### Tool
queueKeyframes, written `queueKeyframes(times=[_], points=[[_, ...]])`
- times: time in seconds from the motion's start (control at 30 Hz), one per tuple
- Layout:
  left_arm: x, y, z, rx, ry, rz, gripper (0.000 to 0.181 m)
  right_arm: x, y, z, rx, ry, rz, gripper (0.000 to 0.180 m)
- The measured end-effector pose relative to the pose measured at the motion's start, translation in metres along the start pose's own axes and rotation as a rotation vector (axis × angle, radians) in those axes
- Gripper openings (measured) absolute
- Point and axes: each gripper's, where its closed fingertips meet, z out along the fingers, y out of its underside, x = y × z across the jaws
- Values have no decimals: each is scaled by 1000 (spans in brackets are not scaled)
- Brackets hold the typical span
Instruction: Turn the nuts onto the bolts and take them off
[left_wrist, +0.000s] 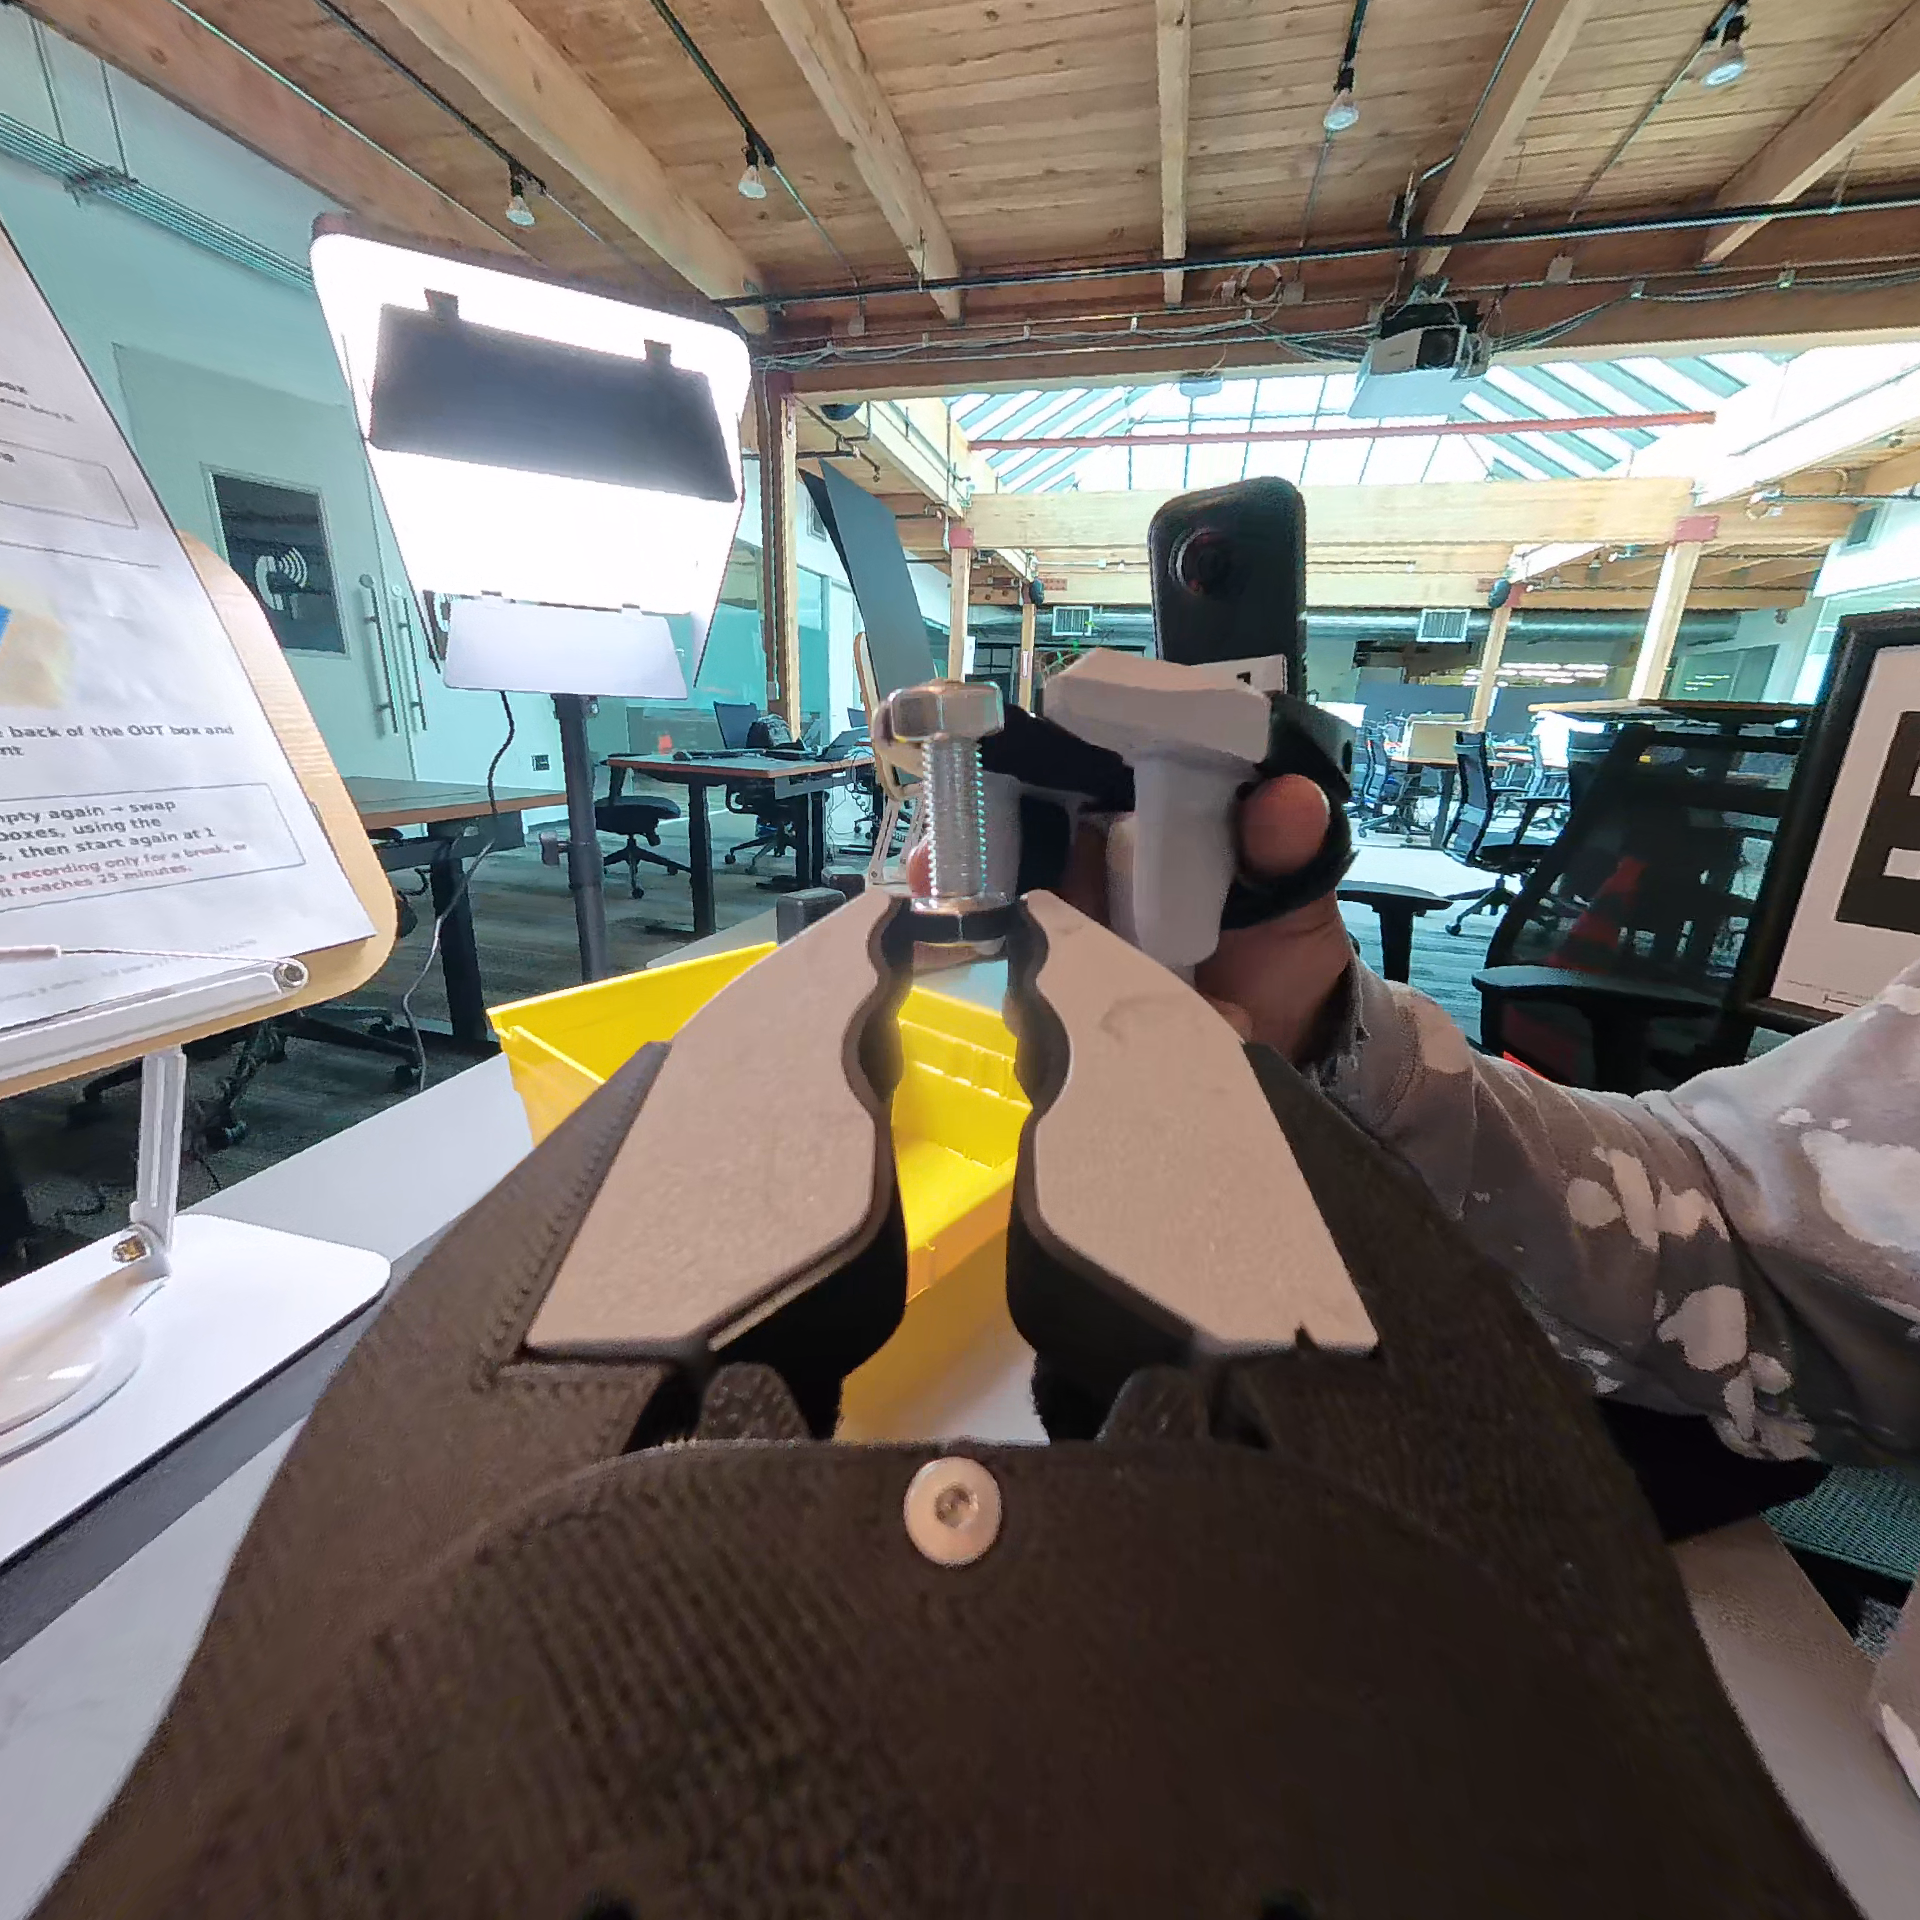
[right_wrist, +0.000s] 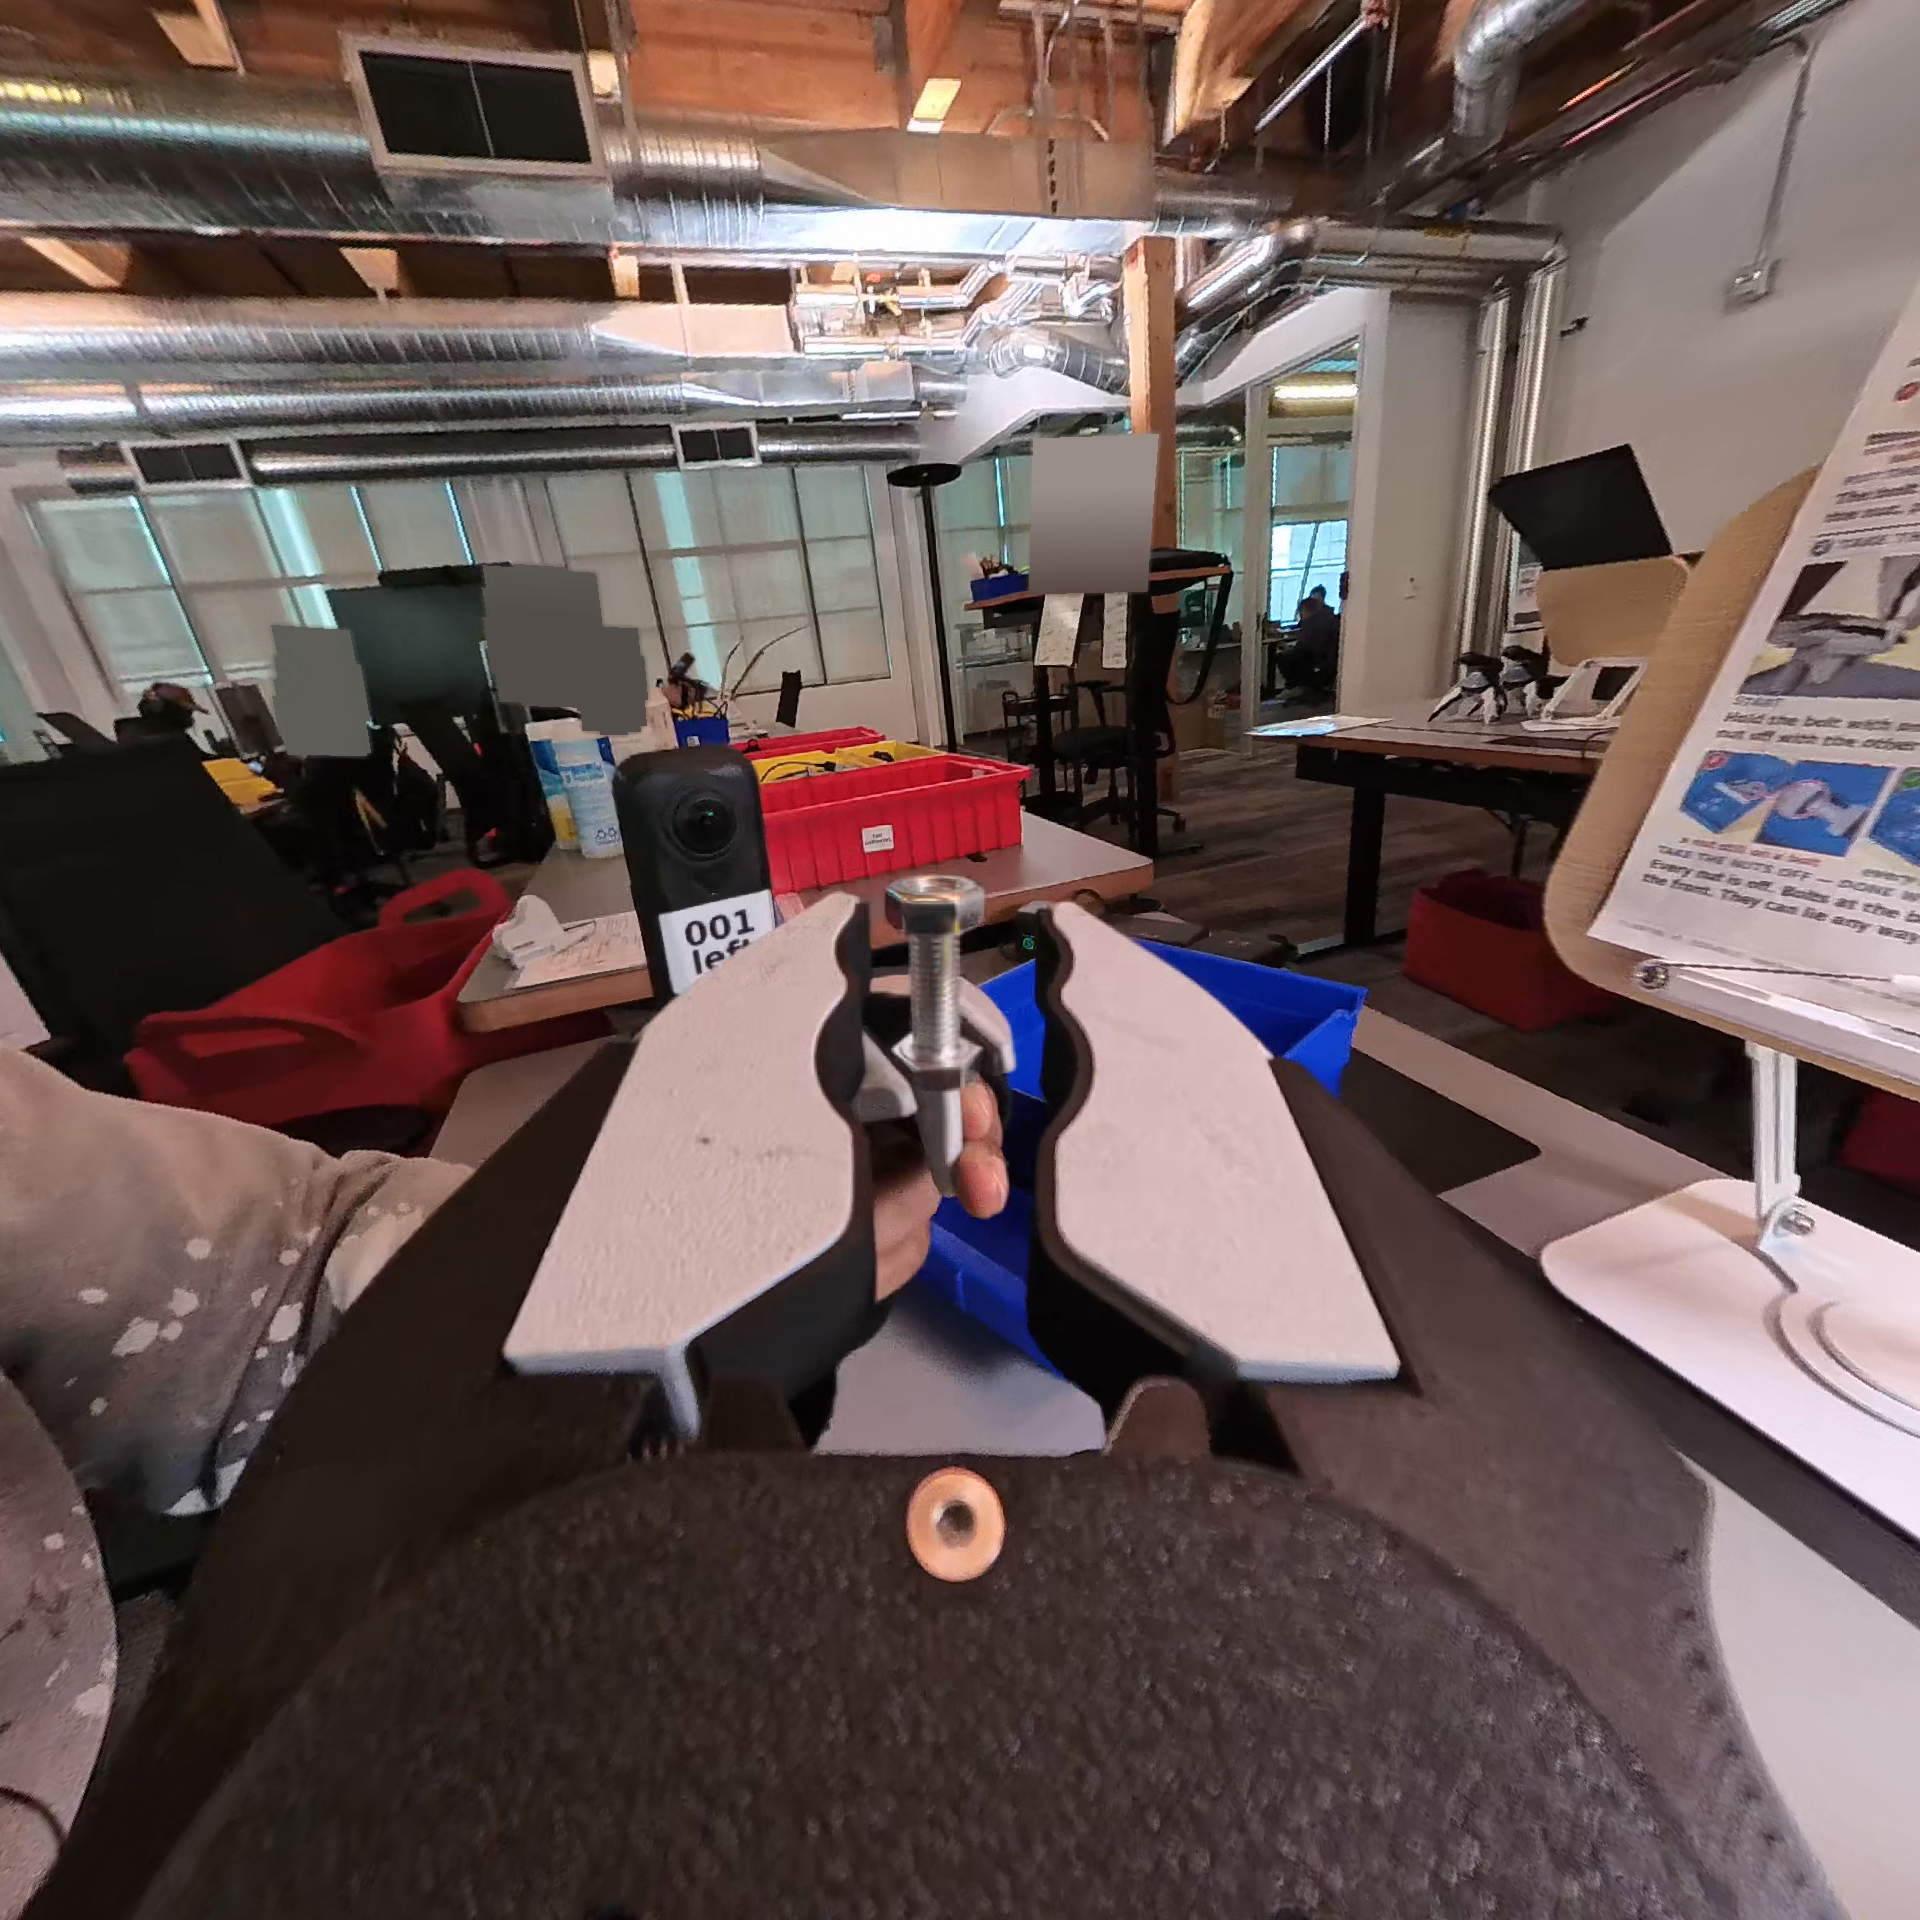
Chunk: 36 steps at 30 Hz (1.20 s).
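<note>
Silver bolt (left_wrist: 943, 800) stands upright, hex nut (right_wrist: 934, 903) at its top end.

The left gripper (left_wrist: 948, 920) points up, its jaws pinched close at the tips – something is held there. The right gripper (right_wrist: 951, 935) has its jaws apart, touching nothing. A hand (left_wrist: 1262, 894) in a spotted sleeve holds the right gripper's handle
</note>
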Motion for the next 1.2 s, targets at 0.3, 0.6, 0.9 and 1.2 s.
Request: queueKeyframes(times=[0.3,0.6,0.9,1.2], points=[[0,-4,-2,13,0,7,18,14,-6,-9,24,32,29,15],[2,-3,-1,15,11,0,18,10,-2,-4,16,36,15,11],[4,1,1,0,14,13,19,-3,1,2,-5,-10,-3,28],[3,-2,-1,10,12,14,19,2,-8,-6,27,-7,1,20]])
